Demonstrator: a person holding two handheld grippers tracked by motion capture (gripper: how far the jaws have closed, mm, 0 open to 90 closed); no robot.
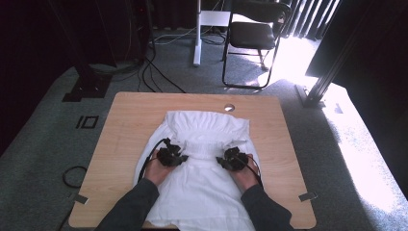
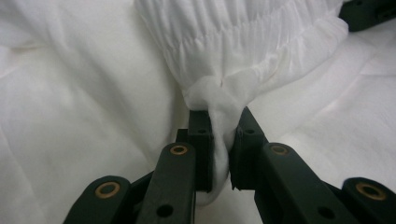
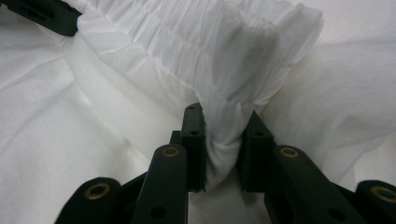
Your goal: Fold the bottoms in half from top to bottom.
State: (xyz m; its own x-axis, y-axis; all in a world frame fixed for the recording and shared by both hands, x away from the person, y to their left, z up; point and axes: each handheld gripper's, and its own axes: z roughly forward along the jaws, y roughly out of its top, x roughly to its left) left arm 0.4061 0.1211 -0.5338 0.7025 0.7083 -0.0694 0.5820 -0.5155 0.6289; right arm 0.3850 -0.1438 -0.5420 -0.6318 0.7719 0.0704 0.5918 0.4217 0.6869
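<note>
White garment (image 1: 204, 159) on table (image 1: 125, 120): soft, light, limp. Left gripper (image 2: 219, 140) and right gripper (image 3: 223, 140) each pinch the gathered elastic band (image 1: 206, 144), likely the firmest hold.

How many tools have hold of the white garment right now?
2. The left tool pinches the gathered band of the white garment at its left end; the right tool pinches the same band at its right end. Each tool's own view shows cloth bunched between its jaws.
</note>
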